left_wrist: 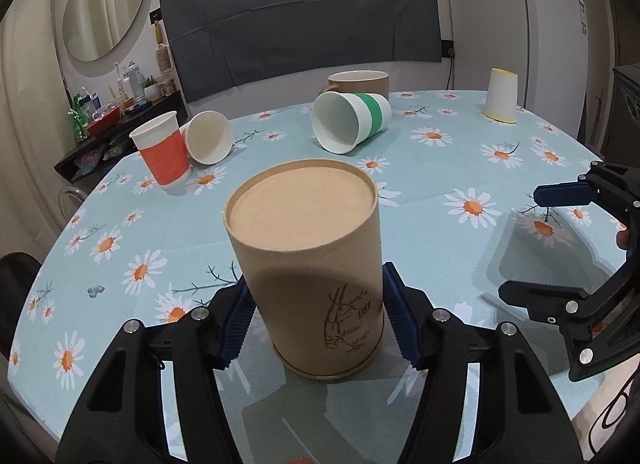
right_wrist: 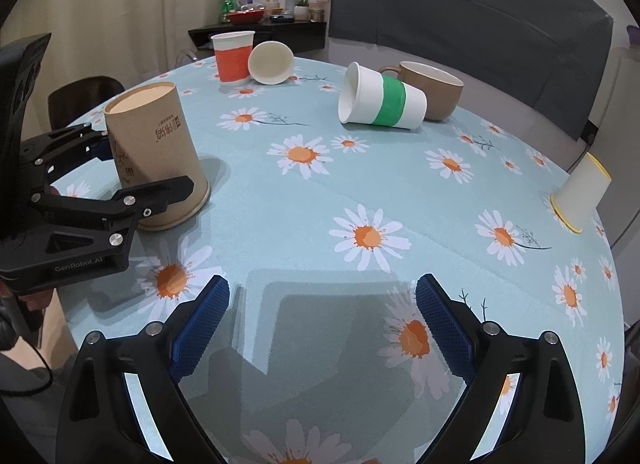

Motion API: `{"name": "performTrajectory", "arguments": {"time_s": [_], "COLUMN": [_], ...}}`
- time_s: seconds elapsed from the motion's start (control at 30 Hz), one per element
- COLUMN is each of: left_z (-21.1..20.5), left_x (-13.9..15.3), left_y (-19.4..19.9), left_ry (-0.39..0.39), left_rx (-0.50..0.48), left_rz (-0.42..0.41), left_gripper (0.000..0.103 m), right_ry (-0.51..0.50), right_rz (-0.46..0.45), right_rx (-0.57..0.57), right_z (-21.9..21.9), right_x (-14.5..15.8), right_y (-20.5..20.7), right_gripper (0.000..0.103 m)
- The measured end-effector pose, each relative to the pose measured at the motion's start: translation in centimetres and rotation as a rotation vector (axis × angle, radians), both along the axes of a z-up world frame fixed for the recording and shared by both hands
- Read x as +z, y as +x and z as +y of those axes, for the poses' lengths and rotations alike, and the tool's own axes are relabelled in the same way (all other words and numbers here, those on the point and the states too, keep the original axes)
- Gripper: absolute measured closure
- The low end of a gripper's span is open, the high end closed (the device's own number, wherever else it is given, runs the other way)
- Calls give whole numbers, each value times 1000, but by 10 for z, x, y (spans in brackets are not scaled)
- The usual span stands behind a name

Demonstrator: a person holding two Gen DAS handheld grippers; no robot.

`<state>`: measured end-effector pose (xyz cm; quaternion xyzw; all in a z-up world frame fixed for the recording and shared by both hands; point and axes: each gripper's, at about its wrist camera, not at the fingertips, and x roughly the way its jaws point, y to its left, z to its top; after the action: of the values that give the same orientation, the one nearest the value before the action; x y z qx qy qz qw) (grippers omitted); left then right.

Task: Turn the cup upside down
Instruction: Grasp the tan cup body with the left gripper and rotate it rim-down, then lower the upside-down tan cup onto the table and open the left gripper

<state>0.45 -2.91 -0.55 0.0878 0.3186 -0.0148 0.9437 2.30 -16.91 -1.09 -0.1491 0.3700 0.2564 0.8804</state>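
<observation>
Daisy-print blue tablecloth (left_wrist: 440, 232) holds a tall brown cardboard cup (left_wrist: 316, 264), standing upside down between the left gripper's (left_wrist: 316, 328) spread blue pads. Nearby, the right gripper (right_wrist: 322, 324) is spread wide, holding nothing.

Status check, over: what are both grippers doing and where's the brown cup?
Left gripper straddling brown cup, contact unclear. Cup upside down on table. Right gripper open, empty. Nothing in the way.
</observation>
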Motion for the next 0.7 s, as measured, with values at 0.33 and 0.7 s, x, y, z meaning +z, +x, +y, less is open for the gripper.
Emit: {"name": "performTrajectory", "arguments": {"time_s": [0.33,0.7], "left_z": [-7,-20], "left_x": [9,12], "left_y": [52,110], "left_ry": [-4,34], "left_rx": [-24,-10], "left_rz": [61,107], "left_gripper": [42,39], "right_ry": [-41,-9], "right_rz": [-6,45], "right_rx": [-77,-280], "right_z": [0,-18], "right_x": [7,11], "right_y": [46,111], "right_gripper": [13,13]}}
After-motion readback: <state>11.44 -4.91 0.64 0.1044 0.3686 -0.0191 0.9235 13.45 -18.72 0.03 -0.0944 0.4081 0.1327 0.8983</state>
